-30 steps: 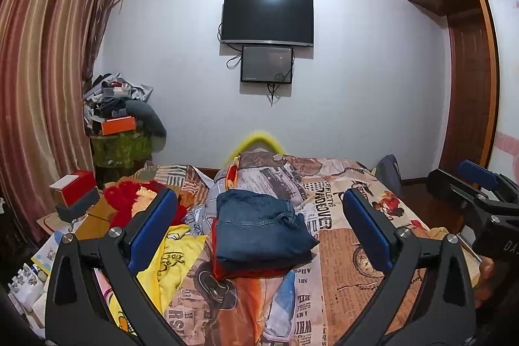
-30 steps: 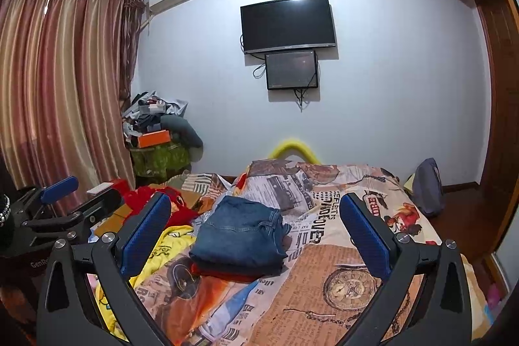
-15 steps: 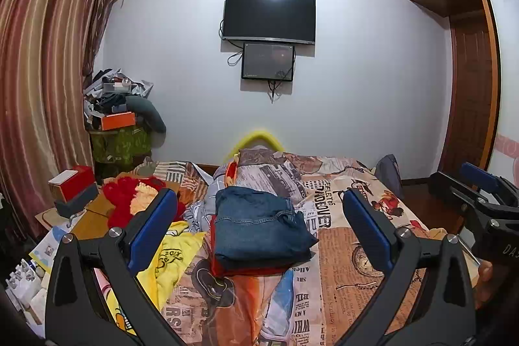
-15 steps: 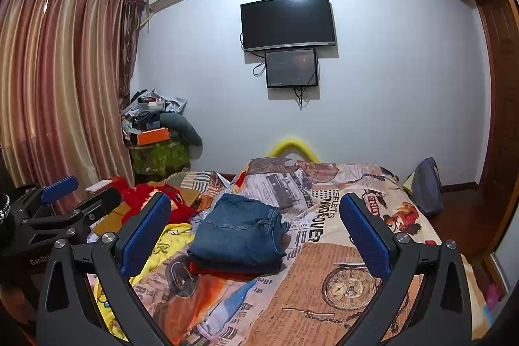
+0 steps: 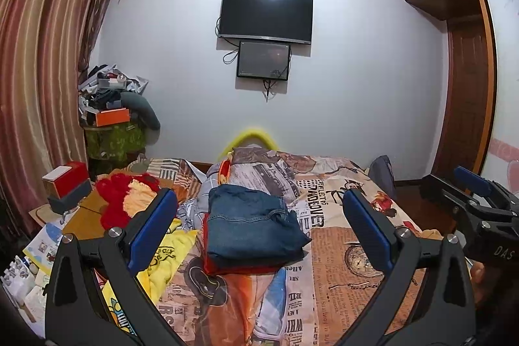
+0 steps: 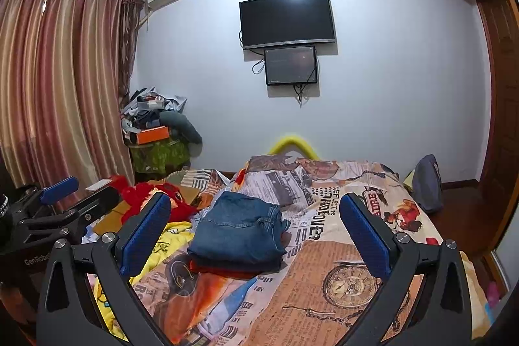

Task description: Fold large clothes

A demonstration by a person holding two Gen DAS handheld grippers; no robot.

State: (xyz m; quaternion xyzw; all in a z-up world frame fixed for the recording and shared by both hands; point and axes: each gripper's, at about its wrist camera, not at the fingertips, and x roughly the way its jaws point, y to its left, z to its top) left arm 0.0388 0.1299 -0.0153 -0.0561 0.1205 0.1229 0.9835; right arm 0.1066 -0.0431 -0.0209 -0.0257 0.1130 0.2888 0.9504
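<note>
Folded blue denim jeans lie flat as a compact rectangular stack, ahead of and between the spread fingers of both tongs, untouched. A folded red garment lies directly beneath, its edges protruding at the near side.

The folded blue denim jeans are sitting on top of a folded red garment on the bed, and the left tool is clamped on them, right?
Not quite. The folded blue denim jeans do lie on the folded red garment on the patterned bed cover, but the left tool is open and holds nothing. The left wrist view shows its blue pads spread wide, short of the pile.
</note>
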